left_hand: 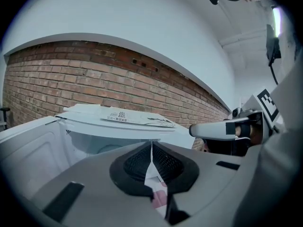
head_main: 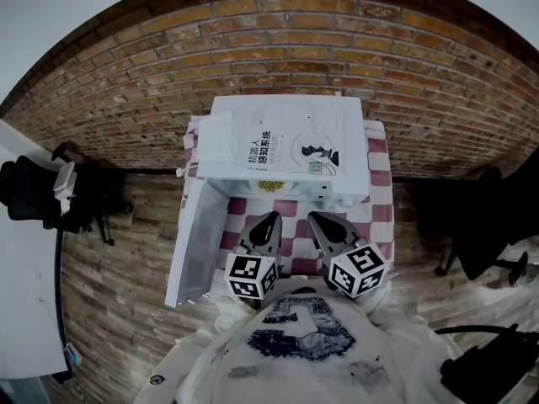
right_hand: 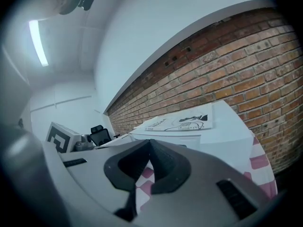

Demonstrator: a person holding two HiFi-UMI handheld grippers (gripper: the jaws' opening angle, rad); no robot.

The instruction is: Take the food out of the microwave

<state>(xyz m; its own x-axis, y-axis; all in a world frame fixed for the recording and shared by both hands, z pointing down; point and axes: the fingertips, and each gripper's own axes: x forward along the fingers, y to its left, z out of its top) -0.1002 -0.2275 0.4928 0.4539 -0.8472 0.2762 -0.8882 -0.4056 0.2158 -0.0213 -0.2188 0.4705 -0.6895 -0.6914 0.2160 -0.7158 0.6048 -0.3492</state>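
Note:
A white microwave (head_main: 286,141) stands on a table with a pink-and-white checked cloth (head_main: 379,168). Its door (head_main: 198,238) hangs open to the left. Just inside the opening a bit of yellowish food (head_main: 270,187) shows under the top edge; the rest is hidden. My left gripper (head_main: 269,219) and right gripper (head_main: 315,219) sit side by side in front of the opening, a short way from it, both shut and empty. In the left gripper view the shut jaws (left_hand: 151,144) point at the microwave (left_hand: 118,129) and its door (left_hand: 28,148). In the right gripper view the gripper (right_hand: 150,142) is shut before the microwave (right_hand: 222,136).
A printed booklet (head_main: 286,150) lies on top of the microwave. A brick wall (head_main: 337,49) runs behind the table. A black office chair (head_main: 34,194) and a white desk (head_main: 21,293) are at the left, and another dark chair (head_main: 488,221) at the right.

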